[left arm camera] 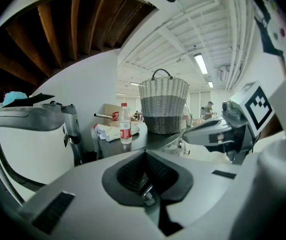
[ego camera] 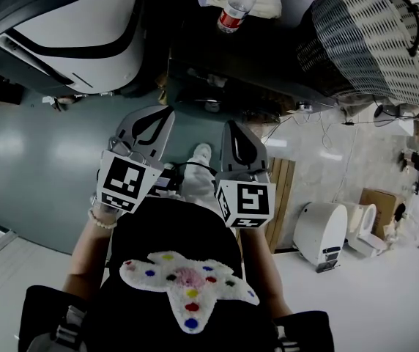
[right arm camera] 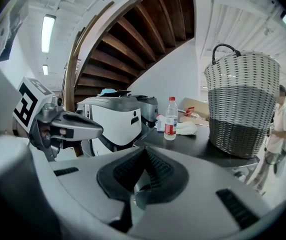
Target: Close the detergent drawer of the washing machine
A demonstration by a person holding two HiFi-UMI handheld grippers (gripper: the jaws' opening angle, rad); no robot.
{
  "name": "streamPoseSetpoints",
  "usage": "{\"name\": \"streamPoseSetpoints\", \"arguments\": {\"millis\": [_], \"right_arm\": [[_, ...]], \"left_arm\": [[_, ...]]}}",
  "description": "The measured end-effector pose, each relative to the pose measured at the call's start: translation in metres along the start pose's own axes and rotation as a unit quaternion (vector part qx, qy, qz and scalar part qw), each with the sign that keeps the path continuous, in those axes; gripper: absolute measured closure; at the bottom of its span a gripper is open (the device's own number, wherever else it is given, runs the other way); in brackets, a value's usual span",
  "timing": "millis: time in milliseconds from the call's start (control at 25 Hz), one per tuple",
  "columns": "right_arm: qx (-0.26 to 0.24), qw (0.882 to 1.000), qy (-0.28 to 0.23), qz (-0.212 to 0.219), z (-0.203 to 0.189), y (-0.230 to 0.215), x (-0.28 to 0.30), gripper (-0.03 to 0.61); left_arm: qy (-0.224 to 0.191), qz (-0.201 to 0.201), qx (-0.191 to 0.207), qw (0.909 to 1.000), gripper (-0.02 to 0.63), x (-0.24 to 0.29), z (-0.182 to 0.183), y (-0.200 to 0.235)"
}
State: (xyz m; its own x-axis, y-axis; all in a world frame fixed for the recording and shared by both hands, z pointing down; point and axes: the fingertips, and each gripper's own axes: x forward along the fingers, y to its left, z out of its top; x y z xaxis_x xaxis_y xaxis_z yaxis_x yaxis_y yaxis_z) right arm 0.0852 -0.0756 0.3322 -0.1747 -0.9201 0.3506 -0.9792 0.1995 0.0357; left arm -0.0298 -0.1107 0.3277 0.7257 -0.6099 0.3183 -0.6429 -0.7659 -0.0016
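Since closing it should need only a push, left tool (ego camera: pixel 154 119) and right tool (ego camera: pixel 235 134) with jaws together and empty looks fine; both at waist, well apart from washing machine (ego camera: pixel 85 50) left of the desk (ego camera: pixel 195 57); detergent drawer itself not discernible

things on the dark flat table (right arm camera: pixel 198 146)
clear plastic bottle (right arm camera: pixel 171 118) stands left of the tall woven basket (right arm camera: pixel 241 111), well apart.
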Motion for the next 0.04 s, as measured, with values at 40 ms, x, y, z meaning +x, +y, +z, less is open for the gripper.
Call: {"name": "streamPoseSetpoints", "arguments": {"millis": [40], "right_arm": [[0.000, 1.000, 0.000, 0.001, 0.0002, 0.0007, 0.0001, 0.575]], "left_arm": [[0.000, 0.000, 0.000, 1.0000, 0.603, 0.0002, 0.0002, -0.0002]]}}
